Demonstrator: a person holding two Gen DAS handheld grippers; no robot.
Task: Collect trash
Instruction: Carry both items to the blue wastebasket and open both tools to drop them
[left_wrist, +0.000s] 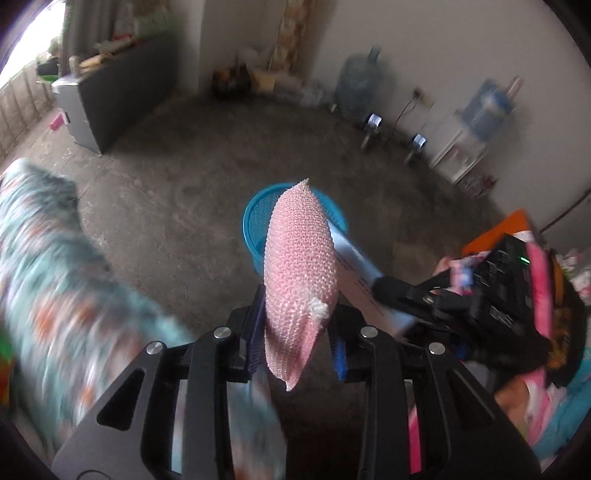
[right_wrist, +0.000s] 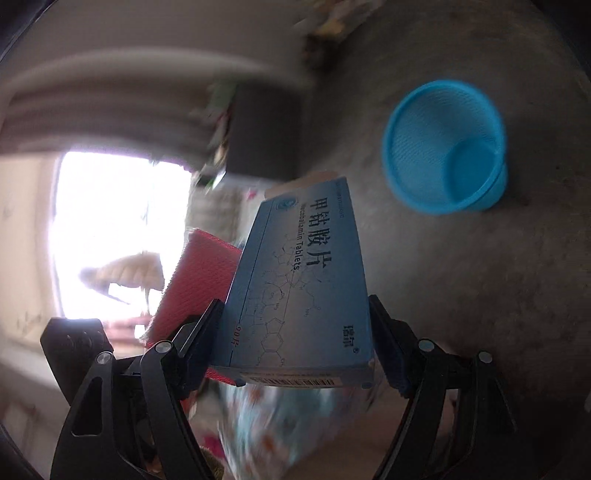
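Note:
My left gripper (left_wrist: 297, 343) is shut on a pink bubble-wrap pouch (left_wrist: 301, 273) that stands up between its blue pads. Behind the pouch, on the concrete floor, stands a blue mesh waste basket (left_wrist: 258, 221). My right gripper (right_wrist: 295, 332) is shut on a blue medicine box (right_wrist: 306, 291) printed with "Tablets"; the box fills the space between its jaws. In the left wrist view the same box (left_wrist: 354, 266) and the right gripper (left_wrist: 399, 295) sit just right of the pouch. From the right wrist the basket (right_wrist: 443, 147) lies ahead, upper right, empty inside. The pink pouch (right_wrist: 195, 280) shows left of the box.
A patterned teal blanket (left_wrist: 55, 295) lies at the left and bright cloth (left_wrist: 535, 398) at the right. A dark cabinet (left_wrist: 110, 103) stands far left. Water jugs (left_wrist: 360, 85), a white stand (left_wrist: 458, 155) and bags line the far wall. Bare concrete surrounds the basket.

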